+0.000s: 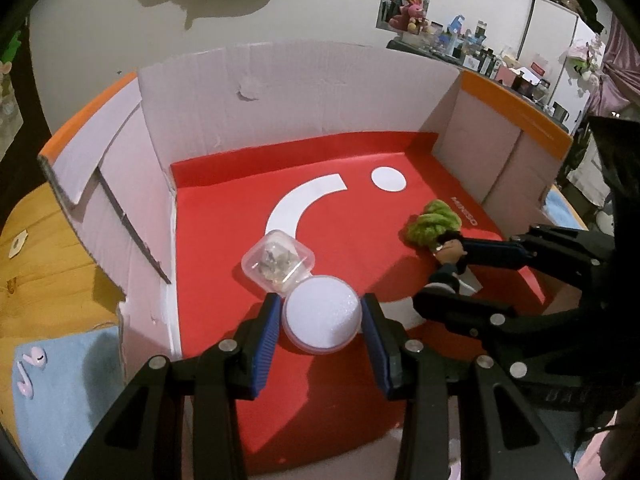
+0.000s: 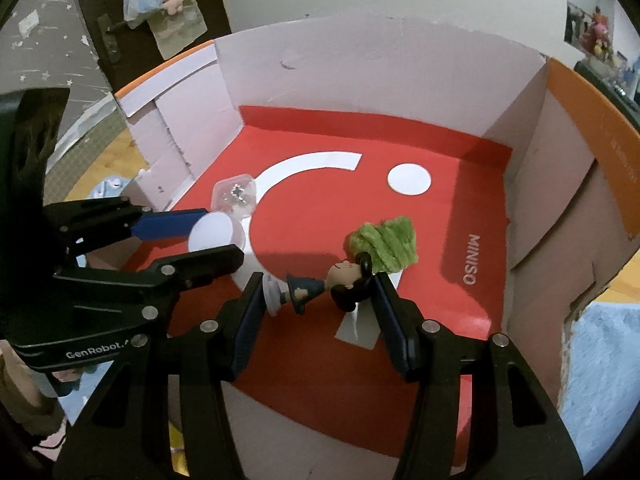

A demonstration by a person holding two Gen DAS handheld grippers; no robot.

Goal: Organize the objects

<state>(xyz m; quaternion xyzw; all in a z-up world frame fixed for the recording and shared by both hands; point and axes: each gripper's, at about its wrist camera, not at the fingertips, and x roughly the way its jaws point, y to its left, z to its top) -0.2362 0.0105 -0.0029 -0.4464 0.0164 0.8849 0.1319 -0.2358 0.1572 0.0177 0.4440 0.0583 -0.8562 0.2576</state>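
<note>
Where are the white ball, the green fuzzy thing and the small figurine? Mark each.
white ball [image 1: 322,316], left wrist view, middle of its front.
green fuzzy thing [image 2: 384,246], right wrist view, middle of its top.
figurine [image 2: 306,286], right wrist view, dark blue body.

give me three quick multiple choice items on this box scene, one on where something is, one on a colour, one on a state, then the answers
1. Where is the clear square case?
A. On the box's red floor, beside the white round container
B. On the blue cloth outside the box
C. On top of the green fuzzy item

2. What colour is the fuzzy item by the figurine's head?
A. Green
B. Purple
C. Yellow

3. What is between the right gripper's fingers?
A. The figurine, lying sideways
B. Nothing
C. The white round container

Answers: 1 A, the case lies on the red floor touching the container. 2 A, it is bright green. 3 A, the right wrist view shows its base and head against the pads.
</note>
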